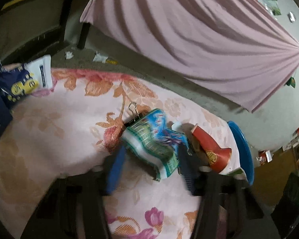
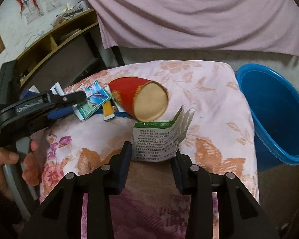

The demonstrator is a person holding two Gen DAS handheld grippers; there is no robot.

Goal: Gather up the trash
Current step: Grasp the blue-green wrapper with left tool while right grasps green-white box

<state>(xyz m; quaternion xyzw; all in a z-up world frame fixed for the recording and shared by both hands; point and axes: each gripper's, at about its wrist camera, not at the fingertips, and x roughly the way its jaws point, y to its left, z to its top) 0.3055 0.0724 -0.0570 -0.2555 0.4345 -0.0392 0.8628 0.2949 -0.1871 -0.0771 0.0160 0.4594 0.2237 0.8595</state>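
The white-and-green paper packet [image 2: 156, 139], covered in small black Chinese print too fine to read, sits pinched between the right gripper [image 2: 151, 159] fingers over the floral cloth [image 2: 209, 91]. The left gripper [image 1: 149, 151] is clamped on a blue-green carton [image 1: 155, 139], red paper cup [image 2: 137, 99] just beside, blue bucket [image 2: 279, 109] off to the right.

**Dim, blurred, bent at the edges**

Low indoor light, dark corners in both views. Left view smeared by motion, the packet [image 1: 155, 141] soft (print unreadable). Right view sharper, box [image 2: 157, 139] text crisp. Strong fisheye curving of the bucket [image 2: 277, 119].
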